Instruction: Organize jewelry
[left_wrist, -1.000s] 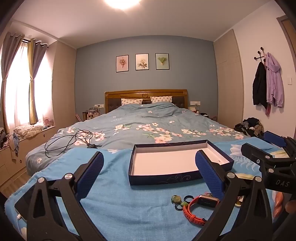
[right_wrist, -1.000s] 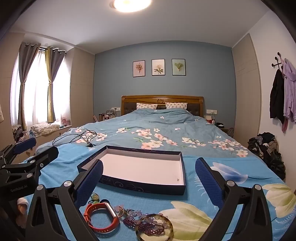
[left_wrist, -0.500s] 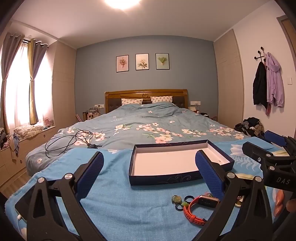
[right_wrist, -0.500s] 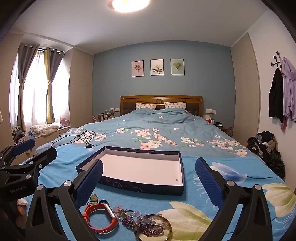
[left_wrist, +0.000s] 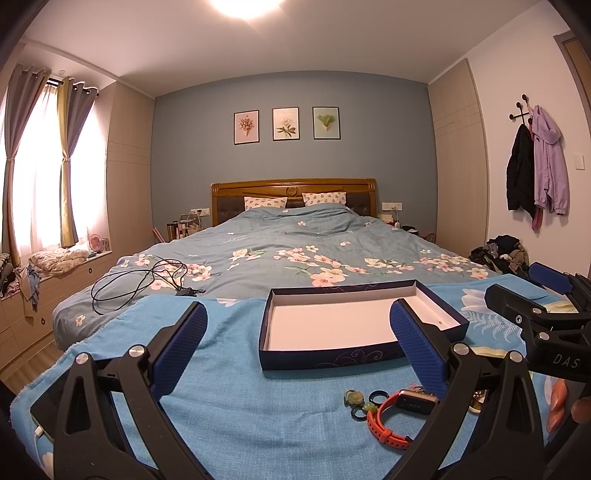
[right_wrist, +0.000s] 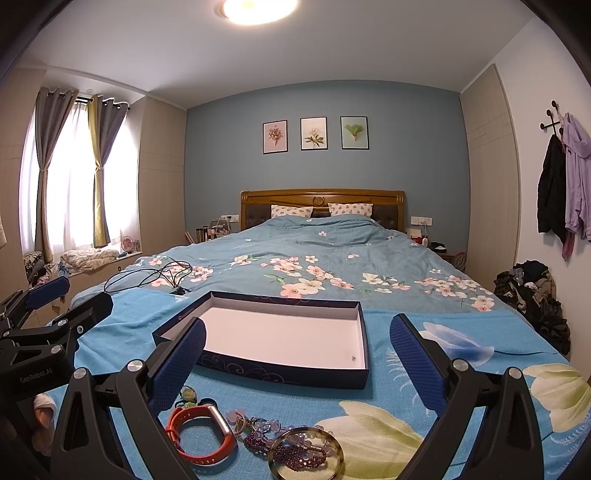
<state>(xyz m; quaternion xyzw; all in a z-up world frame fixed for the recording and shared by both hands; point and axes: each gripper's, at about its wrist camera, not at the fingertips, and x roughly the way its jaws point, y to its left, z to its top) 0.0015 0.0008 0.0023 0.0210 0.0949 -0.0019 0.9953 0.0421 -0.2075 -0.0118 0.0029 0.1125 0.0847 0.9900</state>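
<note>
Hovering over the blue cloth (right_wrist: 122, 332), I am keeping both claws spread wide and empty: the left gripper (left_wrist: 299, 341) at lower centre of its view, the right gripper (right_wrist: 297, 350) likewise. The jewelry (right_wrist: 255, 432) is lying bunched at the bottom of the right view: an orange band (right_wrist: 201, 435), purple beads (right_wrist: 291, 450) inside a translucent bangle (right_wrist: 306, 448). Just beyond it, mid-frame, the shallow navy box (right_wrist: 280, 373) is sitting white-floored and nearly bare, with open cloth showing on either side.

one box (right_wrist: 280, 370), one orange watch (right_wrist: 201, 435), one bangle (right_wrist: 306, 454), three framed pictures (right_wrist: 314, 133).
</note>
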